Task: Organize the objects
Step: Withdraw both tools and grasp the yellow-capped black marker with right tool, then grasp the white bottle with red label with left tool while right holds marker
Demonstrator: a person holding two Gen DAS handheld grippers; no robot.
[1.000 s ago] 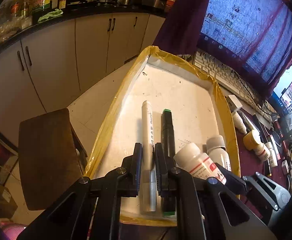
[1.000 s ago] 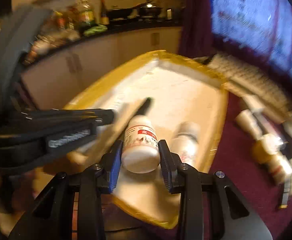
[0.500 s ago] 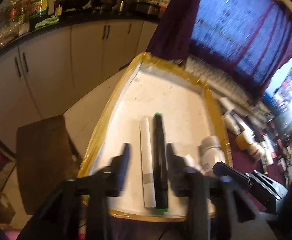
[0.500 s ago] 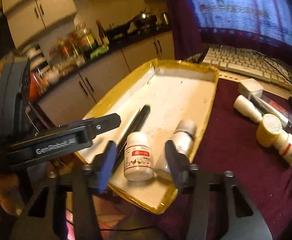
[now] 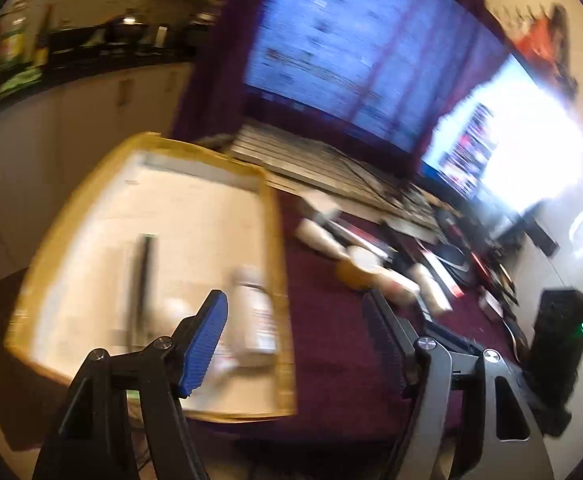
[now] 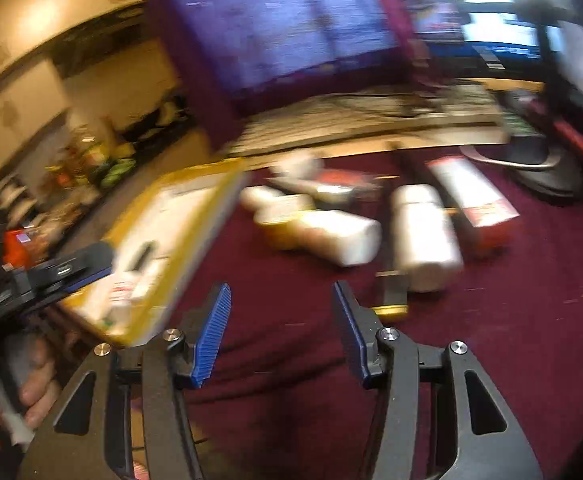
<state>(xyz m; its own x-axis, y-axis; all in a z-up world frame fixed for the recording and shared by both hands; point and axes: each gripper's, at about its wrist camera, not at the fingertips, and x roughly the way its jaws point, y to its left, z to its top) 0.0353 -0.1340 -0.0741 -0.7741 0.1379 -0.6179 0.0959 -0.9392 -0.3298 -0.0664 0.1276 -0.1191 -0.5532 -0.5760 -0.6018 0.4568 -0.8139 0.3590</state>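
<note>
We see a keyboard at the back of the maroon-covered bench, a cloth-draped screen behind it, a bright monitor beside that, and blurred kitchen cabinets

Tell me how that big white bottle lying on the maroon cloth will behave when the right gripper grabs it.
The white bottle lies on its side, so a nudge would probably roll it. It looks like plastic, likely light and fairly stiff. Its smooth round wall may slip between the open right gripper pads unless gripped across the middle.
</note>
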